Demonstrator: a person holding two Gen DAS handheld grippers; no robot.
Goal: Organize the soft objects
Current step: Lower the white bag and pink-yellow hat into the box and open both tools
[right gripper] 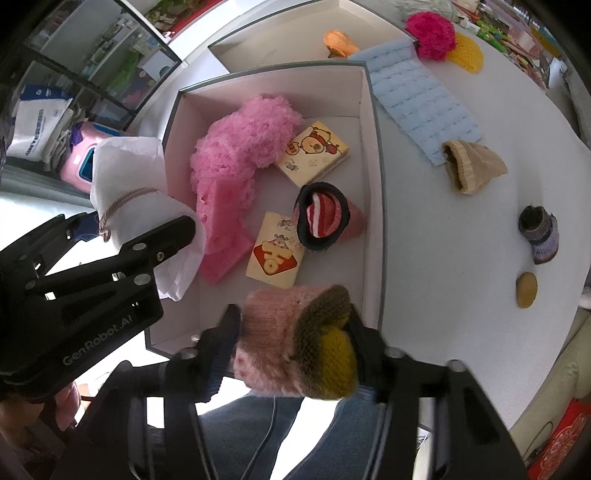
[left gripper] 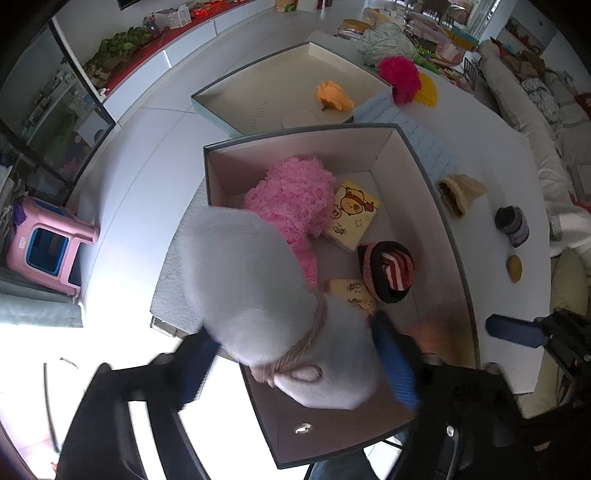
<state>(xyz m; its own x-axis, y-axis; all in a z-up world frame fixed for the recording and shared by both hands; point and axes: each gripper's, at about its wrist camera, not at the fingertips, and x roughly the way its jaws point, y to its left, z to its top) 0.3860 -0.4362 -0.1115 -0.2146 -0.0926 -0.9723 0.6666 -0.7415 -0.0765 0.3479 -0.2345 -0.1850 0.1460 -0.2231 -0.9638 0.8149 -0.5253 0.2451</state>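
Note:
My left gripper (left gripper: 295,365) is shut on a white cloth bundle (left gripper: 258,295) tied with pink cord, held over the near left edge of the grey box (left gripper: 436,192). The bundle also shows in the right wrist view (right gripper: 129,173). My right gripper (right gripper: 295,343) is shut on a pink knitted pouch (right gripper: 273,332) with an olive and yellow opening, held above the box's near edge. Inside the box (right gripper: 373,155) lie a fluffy pink cloth (right gripper: 236,147), two yellow cartoon packets (right gripper: 314,151) and a red-striped knitted pouch (right gripper: 325,218).
On the white table (right gripper: 461,295) lie a beige knitted pouch (right gripper: 472,166), a dark purple knitted cup (right gripper: 539,232), a small yellow oval (right gripper: 526,290), a blue quilted pad (right gripper: 424,96), a magenta pom-pom (right gripper: 430,33). The box lid (left gripper: 258,92) holds an orange flower (left gripper: 334,96).

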